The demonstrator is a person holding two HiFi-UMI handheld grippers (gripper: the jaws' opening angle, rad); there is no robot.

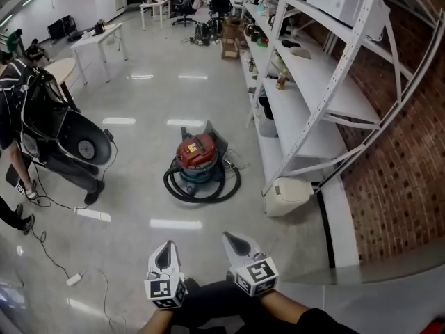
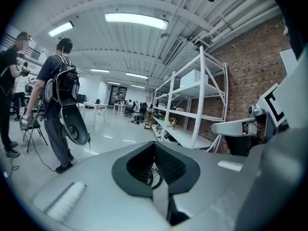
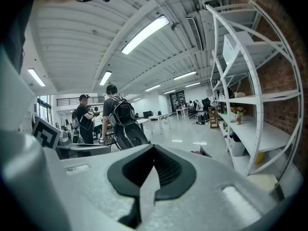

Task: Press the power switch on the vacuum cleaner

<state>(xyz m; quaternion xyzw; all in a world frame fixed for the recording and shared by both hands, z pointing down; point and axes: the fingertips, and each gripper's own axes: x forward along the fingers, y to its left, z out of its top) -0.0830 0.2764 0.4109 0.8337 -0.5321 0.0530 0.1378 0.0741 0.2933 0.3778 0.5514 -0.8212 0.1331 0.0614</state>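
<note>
My left claw [image 1: 165,255] and right claw [image 1: 238,245] are both closed, empty, held near my body: the vacuum cleaner [image 1: 197,157] stands well ahead on the floor [image 1: 139,103], toward its shelf-side edge, likely beyond reach.

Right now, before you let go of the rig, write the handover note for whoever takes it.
Left gripper: shut, empty, held low.
Right gripper: shut, empty, beside it.
Vacuum cleaner: on the floor ahead, by the white shelving, hose coiled round it, well out of reach.
Done: nothing yet.
Left: approach, find the power switch (not discernible from here), press it.
</note>
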